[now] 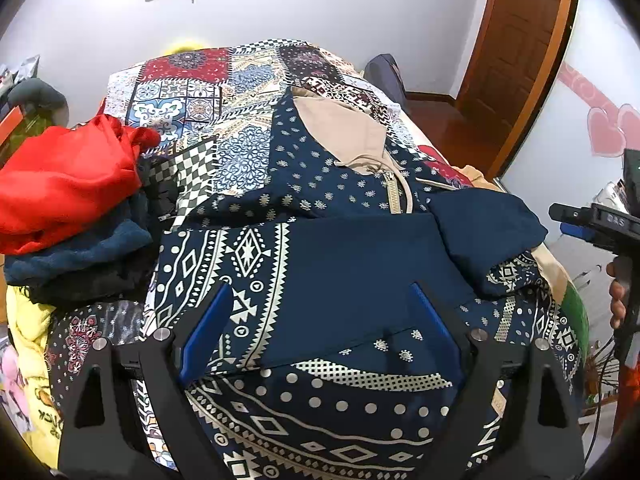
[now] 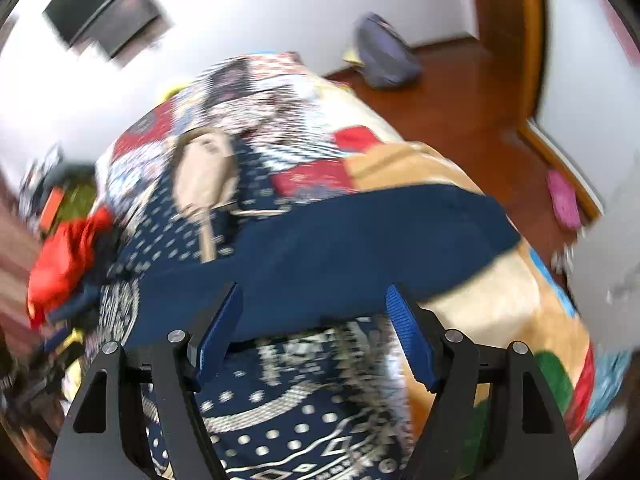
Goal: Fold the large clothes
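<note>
A navy jacket (image 1: 256,256) with white geometric print lies spread on a patchwork bedcover (image 1: 192,92). Its beige-lined hood (image 1: 340,128) points away from me and its zipper (image 1: 394,192) runs down the middle. A plain navy sleeve (image 1: 360,264) is folded across the body. My left gripper (image 1: 320,300) hovers open over that sleeve, with nothing between its blue pads (image 1: 204,332). In the blurred right wrist view, my right gripper (image 2: 316,296) is open just above the sleeve (image 2: 360,240), its pads clear of the cloth. A hand (image 1: 618,300) holds the right tool at the bed's right edge.
A red garment (image 1: 64,184) lies on dark blue clothes (image 1: 80,252) at the bed's left, with yellow fabric (image 1: 28,332) below them. A wooden door (image 1: 520,40) stands at the back right. On the floor are a grey bag (image 2: 384,56) and a pink item (image 2: 564,200).
</note>
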Demonstrator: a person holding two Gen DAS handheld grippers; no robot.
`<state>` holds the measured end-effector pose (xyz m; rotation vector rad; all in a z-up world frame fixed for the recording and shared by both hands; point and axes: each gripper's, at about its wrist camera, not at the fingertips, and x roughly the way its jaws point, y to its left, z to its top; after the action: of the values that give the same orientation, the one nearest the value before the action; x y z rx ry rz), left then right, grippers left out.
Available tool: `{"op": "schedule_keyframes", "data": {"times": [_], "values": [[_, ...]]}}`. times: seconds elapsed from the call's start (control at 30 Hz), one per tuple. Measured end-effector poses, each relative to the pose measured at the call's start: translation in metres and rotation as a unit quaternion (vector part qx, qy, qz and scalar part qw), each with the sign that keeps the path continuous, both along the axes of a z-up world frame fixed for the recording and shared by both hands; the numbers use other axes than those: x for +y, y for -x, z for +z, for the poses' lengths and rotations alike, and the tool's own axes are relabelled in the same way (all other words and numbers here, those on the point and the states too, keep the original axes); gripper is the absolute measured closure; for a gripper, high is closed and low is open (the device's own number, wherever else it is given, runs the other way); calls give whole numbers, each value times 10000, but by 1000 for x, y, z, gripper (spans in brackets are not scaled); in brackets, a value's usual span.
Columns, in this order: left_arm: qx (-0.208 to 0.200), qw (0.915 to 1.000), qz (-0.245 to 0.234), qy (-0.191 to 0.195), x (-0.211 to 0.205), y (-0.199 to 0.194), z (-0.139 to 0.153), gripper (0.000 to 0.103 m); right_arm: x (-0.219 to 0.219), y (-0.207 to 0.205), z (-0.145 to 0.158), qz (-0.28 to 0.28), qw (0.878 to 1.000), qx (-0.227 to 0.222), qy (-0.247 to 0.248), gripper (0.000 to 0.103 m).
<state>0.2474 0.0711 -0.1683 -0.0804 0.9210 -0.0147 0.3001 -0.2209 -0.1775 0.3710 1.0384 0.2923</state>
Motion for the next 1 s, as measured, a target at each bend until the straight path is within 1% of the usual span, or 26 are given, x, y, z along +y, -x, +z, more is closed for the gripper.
{"op": "schedule_keyframes", "data": {"times": [0.13, 0.23, 0.33, 0.43, 0.5, 0.57, 0.63, 0.7, 0.73, 0.8, 0.83, 0.9, 1.0], "values": [[50, 10000, -15, -45, -3, -4, -6, 14, -25, -13, -30, -658, 9967, 468, -99, 32], [115, 9999, 22, -27, -2, -7, -11, 14, -32, -22, -53, -797, 9928, 801, -386, 32], [205, 9998, 68, 38, 1, -12, -19, 14, -35, -31, -72, -928, 9881, 1029, -662, 32], [270, 9995, 115, 92, 5, -16, -25, 14, -37, -39, -86, -1085, 9834, 1147, -891, 32], [343, 9989, 153, 291, 9, -20, -29, 14, -41, -44, -92, -1224, 9800, 1185, -1026, 32], [387, 9982, 194, 406, 12, -22, -32, 14, -42, -47, -91, -1309, 9800, 1104, -1019, 34], [390, 9983, 242, 362, 14, -24, -33, 14, -43, -50, -87, -1334, 9826, 982, -844, 43], [375, 9985, 260, 312, 15, -25, -32, 14, -42, -53, -86, -1355, 9845, 926, -622, 58], [360, 9986, 264, 295, 16, -24, -31, 14, -42, -54, -86, -1404, 9841, 929, -559, 63], [323, 9987, 264, 275, 17, -23, -29, 14, -44, -54, -81, -1426, 9847, 843, -544, 92], [305, 9988, 265, 262, 18, -23, -28, 14, -45, -54, -77, -1376, 9859, 762, -571, 96], [266, 9990, 270, 235, 19, -21, -25, 14, -45, -54, -67, -1325, 9877, 620, -555, 96], [177, 9993, 282, 184, 21, -17, -18, 14, -37, -51, -36, -1139, 9921, 231, -482, 96]]}}
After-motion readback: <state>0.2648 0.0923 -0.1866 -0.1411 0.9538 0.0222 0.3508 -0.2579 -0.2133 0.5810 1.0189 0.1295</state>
